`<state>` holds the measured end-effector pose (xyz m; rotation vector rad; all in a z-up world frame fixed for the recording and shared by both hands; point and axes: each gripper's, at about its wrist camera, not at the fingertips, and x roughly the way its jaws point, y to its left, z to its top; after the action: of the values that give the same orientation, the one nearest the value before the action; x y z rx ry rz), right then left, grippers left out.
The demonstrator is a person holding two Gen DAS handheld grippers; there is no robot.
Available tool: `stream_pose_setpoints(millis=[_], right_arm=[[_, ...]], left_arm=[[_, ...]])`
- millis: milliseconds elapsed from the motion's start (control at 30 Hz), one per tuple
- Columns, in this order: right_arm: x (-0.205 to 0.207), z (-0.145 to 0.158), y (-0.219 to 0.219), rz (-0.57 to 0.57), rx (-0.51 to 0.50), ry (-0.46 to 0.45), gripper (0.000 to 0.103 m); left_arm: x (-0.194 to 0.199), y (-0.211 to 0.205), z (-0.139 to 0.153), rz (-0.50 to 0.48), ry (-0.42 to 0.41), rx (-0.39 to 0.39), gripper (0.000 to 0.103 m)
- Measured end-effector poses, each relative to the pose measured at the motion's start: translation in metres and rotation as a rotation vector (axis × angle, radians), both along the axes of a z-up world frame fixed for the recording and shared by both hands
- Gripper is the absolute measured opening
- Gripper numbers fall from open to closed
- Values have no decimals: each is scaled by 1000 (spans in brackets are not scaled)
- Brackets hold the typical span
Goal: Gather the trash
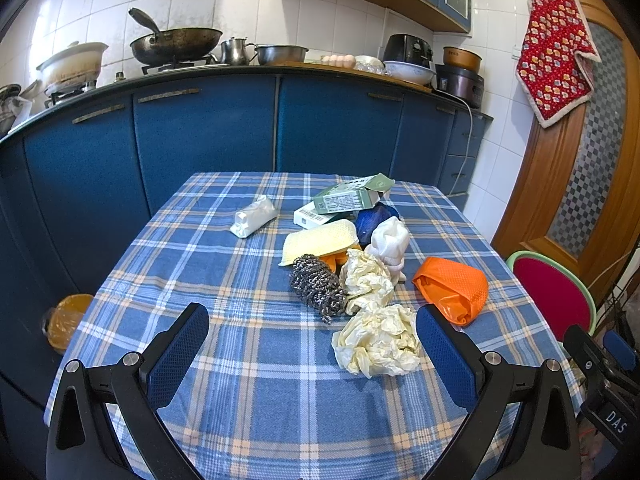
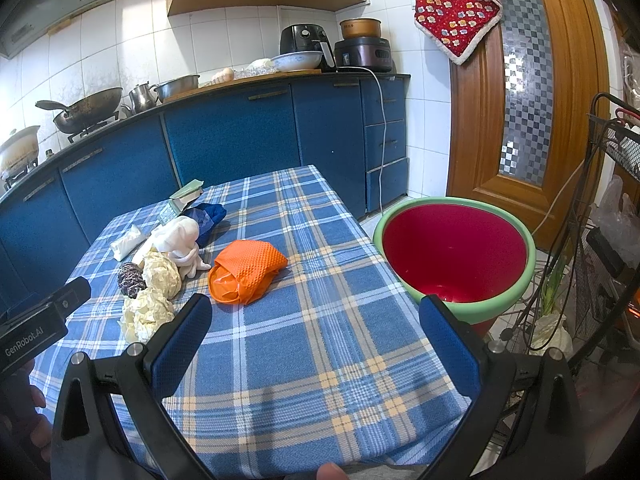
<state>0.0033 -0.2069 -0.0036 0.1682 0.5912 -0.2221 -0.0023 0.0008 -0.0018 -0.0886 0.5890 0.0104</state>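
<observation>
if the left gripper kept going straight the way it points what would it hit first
Probably the steel wool scrubber; it lies nearly dead ahead of the open left gripper. The nearer crumpled paper sits just inside the right finger, so it might brush first. Depth is unclear.

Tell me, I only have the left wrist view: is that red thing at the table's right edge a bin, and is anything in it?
Observer: Yes. The right wrist view shows the whole red bucket with its green rim, beside the table and lower than its top. I see no trash inside.
Operator: Is the right hand-held gripper carrying anything?
Observer: No, it is open and holds nothing, over the near end of the table.
Operator: What lies closest ahead of it?
Observer: The orange mesh bag, just beyond its left finger.
</observation>
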Motion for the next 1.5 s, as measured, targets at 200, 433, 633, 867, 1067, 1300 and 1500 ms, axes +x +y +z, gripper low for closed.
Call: stream_pose_setpoints(millis=[200,433,633,867,1067,1300,1500], right_arm=[[0,0,0,0,-1,0,102],[1,0,-1,-2,2,1,102],[3,-6,-1,1,7,9,102],[22,-6,-3,44,32,41,102],[52,-12,-9,76,88,89,102],[89,-22,0,127,83,146,102],[115,-35,9,172,100,208,92]], left_arm=[[0,0,0,0,2,0,103],[4,-6,-3,-4,11,4,103],[8,-4,-6,-8,23,15,103],[22,5,-8,-4,43,32,103],[49,16,-18,9,96,38,103],[84,15,-32,-3,154,25,102],[110,13,-49,-40,228,-23,85]])
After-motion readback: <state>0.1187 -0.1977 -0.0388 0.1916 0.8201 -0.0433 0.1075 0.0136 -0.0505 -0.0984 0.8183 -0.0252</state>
